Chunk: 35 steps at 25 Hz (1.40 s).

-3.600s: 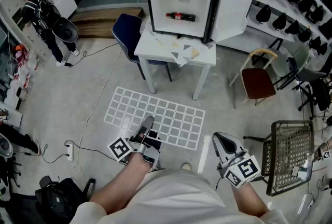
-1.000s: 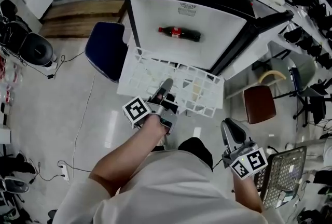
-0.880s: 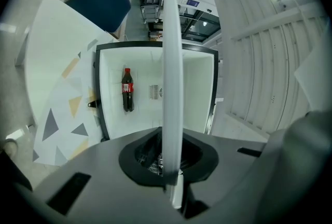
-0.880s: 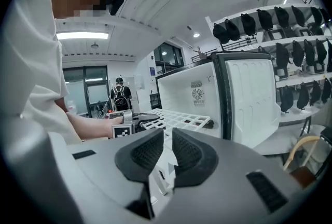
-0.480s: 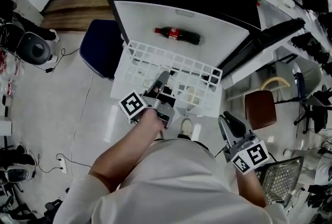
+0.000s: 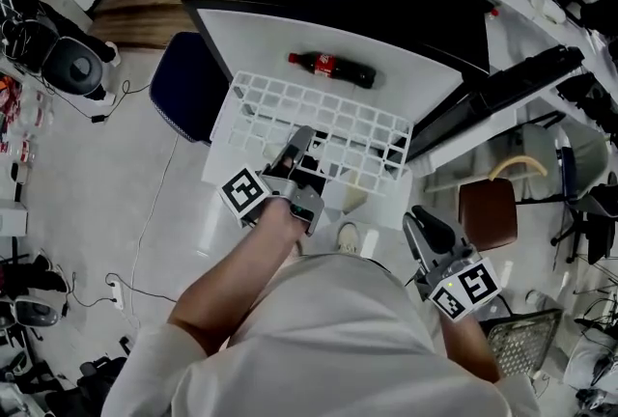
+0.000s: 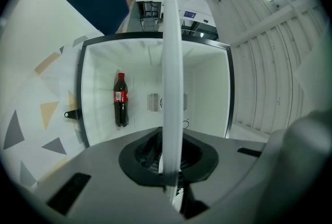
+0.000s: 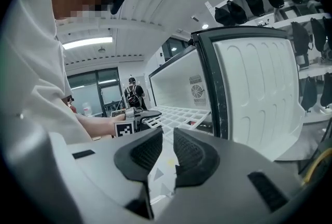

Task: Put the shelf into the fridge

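Note:
The white wire shelf point(image 6: 319, 125) hangs level in front of the open fridge point(image 6: 386, 39), its far edge at the mouth of the white interior. My left gripper point(image 6: 295, 154) is shut on the shelf's near edge. In the left gripper view the shelf point(image 7: 171, 57) shows edge-on as an upright white bar clamped in my left gripper point(image 7: 170, 163). A cola bottle point(image 6: 334, 68) lies inside the fridge, and the same bottle point(image 7: 120, 99) shows beyond the shelf. My right gripper point(image 6: 425, 230) hangs low at the right, shut, and holds nothing point(image 8: 167, 137).
The fridge door point(image 6: 507, 92) stands open to the right. A blue chair point(image 6: 188, 87) sits left of the white table point(image 7: 31, 114), and a brown chair point(image 6: 486, 210) stands right of it. A wire basket point(image 6: 517, 333) is at the lower right. A person point(image 8: 132, 94) stands far off.
The left gripper has carried the shelf forward, closer to the fridge opening, and the fridge now fills more of the head view. The right gripper has stayed low at the right.

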Available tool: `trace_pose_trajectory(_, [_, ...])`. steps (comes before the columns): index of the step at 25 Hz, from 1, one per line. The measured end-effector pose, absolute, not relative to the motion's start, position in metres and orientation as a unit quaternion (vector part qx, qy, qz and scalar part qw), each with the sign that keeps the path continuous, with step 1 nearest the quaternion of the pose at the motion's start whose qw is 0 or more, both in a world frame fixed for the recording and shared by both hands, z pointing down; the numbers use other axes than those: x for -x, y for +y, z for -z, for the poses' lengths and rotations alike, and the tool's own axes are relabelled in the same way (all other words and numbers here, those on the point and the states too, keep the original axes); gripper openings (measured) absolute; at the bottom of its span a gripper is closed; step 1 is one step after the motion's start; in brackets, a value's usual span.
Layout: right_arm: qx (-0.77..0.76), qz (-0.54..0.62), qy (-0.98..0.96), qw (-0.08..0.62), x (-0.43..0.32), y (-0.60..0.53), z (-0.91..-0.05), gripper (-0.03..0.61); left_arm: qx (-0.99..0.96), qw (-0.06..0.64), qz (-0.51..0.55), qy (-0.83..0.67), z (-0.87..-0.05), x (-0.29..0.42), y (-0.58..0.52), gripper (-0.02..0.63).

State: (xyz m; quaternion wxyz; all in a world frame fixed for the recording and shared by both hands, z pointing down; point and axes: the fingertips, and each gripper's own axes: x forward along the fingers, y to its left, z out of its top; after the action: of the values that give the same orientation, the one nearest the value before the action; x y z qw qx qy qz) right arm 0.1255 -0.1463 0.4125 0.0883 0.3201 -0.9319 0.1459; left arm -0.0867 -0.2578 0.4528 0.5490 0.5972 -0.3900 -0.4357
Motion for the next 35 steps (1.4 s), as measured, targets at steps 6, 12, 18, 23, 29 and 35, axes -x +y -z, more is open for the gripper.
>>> trace_pose_trajectory(6, [-0.312, -0.145, -0.935, 0.091, -0.126, -0.157, -0.414, 0.075, -0.592, 0.548, 0.442, -0.393, -0.454, 0.089, -0.265, 0.038])
trace_pose_trajectory(12, [-0.303, -0.145, -0.937, 0.092, -0.123, -0.165, -0.413, 0.075, -0.582, 0.547, 0.448, -0.402, -0.457, 0.092, -0.263, 0.038])
trace_pose_trajectory(18, [-0.297, -0.148, -0.939, 0.093, -0.119, -0.168, -0.413, 0.075, -0.579, 0.546, 0.449, -0.407, -0.456, 0.093, -0.264, 0.038])
trace_pose_trajectory(23, [-0.300, -0.152, -0.936, 0.098, -0.122, -0.167, -0.414, 0.075, -0.577, 0.544, 0.454, -0.407, -0.456, 0.094, -0.264, 0.038])
trace_pose_trajectory(29, [-0.302, -0.154, -0.935, 0.101, -0.126, -0.168, -0.415, 0.074, -0.576, 0.541, 0.455, -0.410, -0.454, 0.092, -0.266, 0.038])
trace_pose_trajectory(35, [-0.297, -0.150, -0.938, 0.101, -0.126, -0.173, -0.414, 0.074, -0.576, 0.539, 0.458, -0.410, -0.455, 0.090, -0.273, 0.038])
